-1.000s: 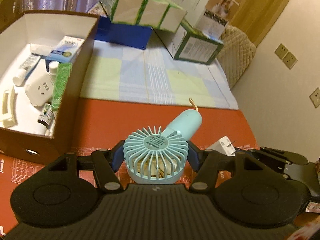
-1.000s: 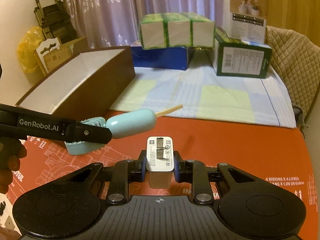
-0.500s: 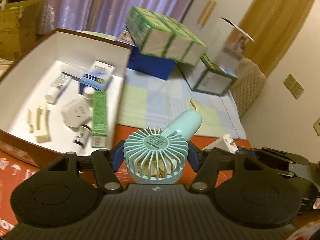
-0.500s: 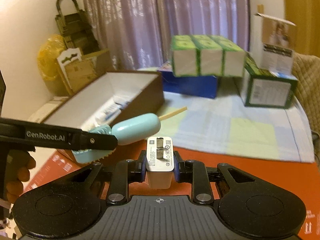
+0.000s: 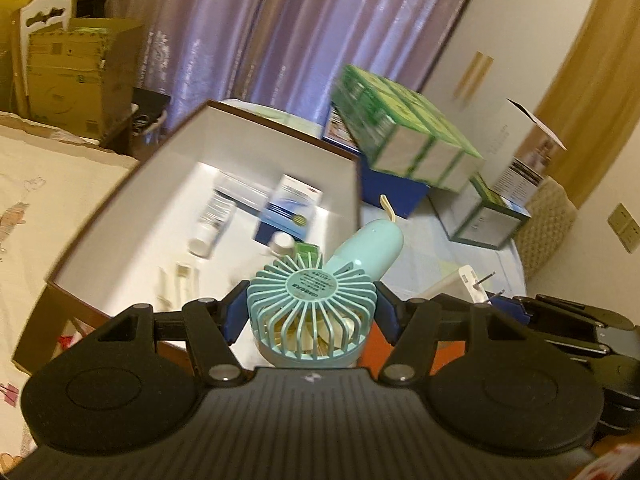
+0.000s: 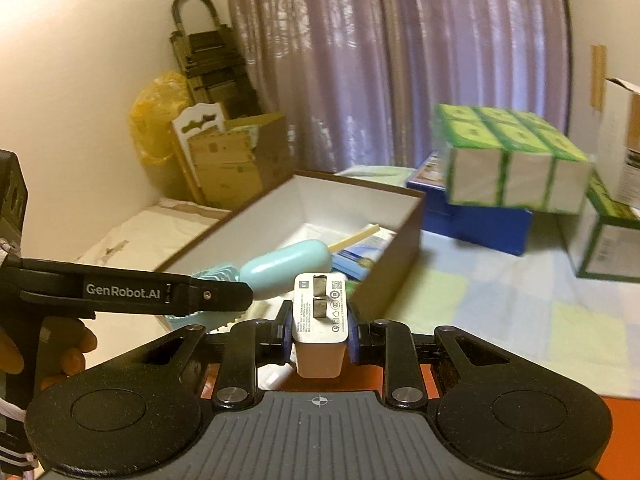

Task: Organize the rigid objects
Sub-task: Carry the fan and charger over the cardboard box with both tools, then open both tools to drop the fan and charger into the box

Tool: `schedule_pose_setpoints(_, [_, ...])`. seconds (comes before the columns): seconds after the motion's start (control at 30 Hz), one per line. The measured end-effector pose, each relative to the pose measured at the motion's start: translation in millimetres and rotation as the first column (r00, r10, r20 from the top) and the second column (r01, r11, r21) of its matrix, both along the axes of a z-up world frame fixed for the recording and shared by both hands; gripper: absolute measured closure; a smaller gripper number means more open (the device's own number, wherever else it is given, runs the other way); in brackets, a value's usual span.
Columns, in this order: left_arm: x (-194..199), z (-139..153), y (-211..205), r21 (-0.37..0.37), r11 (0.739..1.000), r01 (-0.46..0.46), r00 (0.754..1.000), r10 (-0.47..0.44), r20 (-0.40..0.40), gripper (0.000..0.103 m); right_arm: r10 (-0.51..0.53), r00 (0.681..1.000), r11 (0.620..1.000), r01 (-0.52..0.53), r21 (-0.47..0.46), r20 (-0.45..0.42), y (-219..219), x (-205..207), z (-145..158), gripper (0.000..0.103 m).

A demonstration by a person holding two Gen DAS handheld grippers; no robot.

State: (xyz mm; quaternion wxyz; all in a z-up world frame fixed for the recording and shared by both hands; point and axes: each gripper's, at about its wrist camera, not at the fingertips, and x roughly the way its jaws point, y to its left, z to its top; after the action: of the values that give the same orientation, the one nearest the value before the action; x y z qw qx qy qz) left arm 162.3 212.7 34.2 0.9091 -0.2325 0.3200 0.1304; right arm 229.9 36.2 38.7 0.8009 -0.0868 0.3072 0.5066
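My left gripper (image 5: 312,312) is shut on the round head of a mint-green handheld fan (image 5: 316,308), whose handle points away toward the brown box (image 5: 120,200) with its white inside. The fan hangs over the box's near right corner. My right gripper (image 6: 320,328) is shut on a white plug charger (image 6: 320,320), prongs facing up. In the right wrist view the left gripper (image 6: 216,300) and the fan (image 6: 280,268) sit to the left, over the box (image 6: 396,256). The charger (image 5: 468,284) also shows at the right of the left wrist view.
Inside the box lie a white tube (image 5: 212,220), a blue and white carton (image 5: 288,208), a green pack (image 5: 308,250) and cream plastic pieces (image 5: 176,284). Green tissue packs (image 6: 508,156) on a blue box (image 6: 472,216) stand behind on a checked cloth (image 6: 520,296). A hand (image 6: 68,356) holds the left gripper.
Both grippers have risen and swung left toward the brown box, each keeping its load. The fan now hangs over the box's near right corner, and more of the box's inside shows.
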Motion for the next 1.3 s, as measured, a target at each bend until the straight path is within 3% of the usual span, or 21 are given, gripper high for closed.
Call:
schedule_pose_setpoints(0.43, [19.3,-17.9,73.7,0.029,0.994,-0.105,0.992,0.107,-0.061,0.044,0.021,0.998,0.999,-0.023,-0.037,-0.052,88.0,11.9,-23.9,0.081])
schedule_pose_setpoints(0.73, [43.9,-40.9,107.7,0.007,0.985,-0.172,0.976,0.171,-0.134,0.044,-0.003,0.995,0.996,-0.006,-0.091,-0.095,126.7,25.7,-48.0,0.081])
schedule_pose_setpoints(1.0, [61.1,-51.2,123.2,-0.03,0.988,-0.153,0.976,0.146,-0.161,0.045,-0.036,0.991,0.993,0.02,-0.117,-0.131,145.0,39.6,-58.6,0.081])
schedule_pose_setpoints(1.3, [70.2,-44.2,130.4,0.023,0.996,-0.092,0.983,0.094,-0.155,0.04,-0.051,0.985,0.989,0.027,-0.144,-0.163,158.0,39.1,-66.8,0.08])
